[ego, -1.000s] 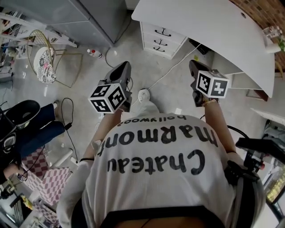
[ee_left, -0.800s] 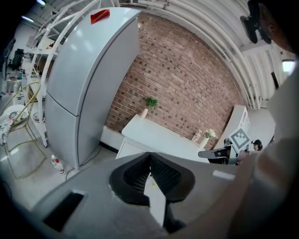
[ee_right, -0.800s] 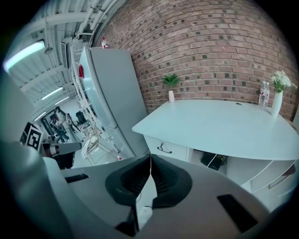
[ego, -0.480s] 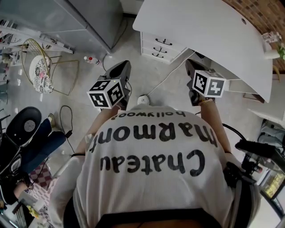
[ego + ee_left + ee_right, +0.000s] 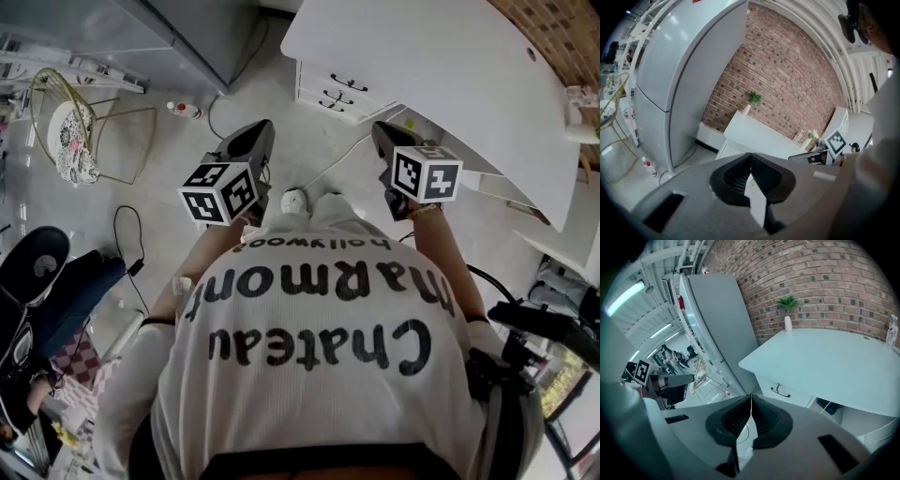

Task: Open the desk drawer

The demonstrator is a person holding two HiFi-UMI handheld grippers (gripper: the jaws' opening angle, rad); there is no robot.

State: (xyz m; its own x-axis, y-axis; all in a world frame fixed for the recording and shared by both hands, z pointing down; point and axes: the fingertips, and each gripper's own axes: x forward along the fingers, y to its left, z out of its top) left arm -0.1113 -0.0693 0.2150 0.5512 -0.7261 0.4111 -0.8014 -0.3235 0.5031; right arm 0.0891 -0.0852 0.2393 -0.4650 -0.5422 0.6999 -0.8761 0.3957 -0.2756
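Both grippers are standing nearer to the white counter (image 5: 441, 66) than a second ago. The left gripper (image 5: 260, 131) and the right gripper (image 5: 380, 133) are keeping their jaws clenched, with nothing between them. The top drawer (image 5: 349, 84), under the counter's edge, is seemingly staying closed, well apart from both grippers

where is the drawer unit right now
The drawer unit stands at top centre of the head view, under the left end of the white desk, just right of the grey fridge.
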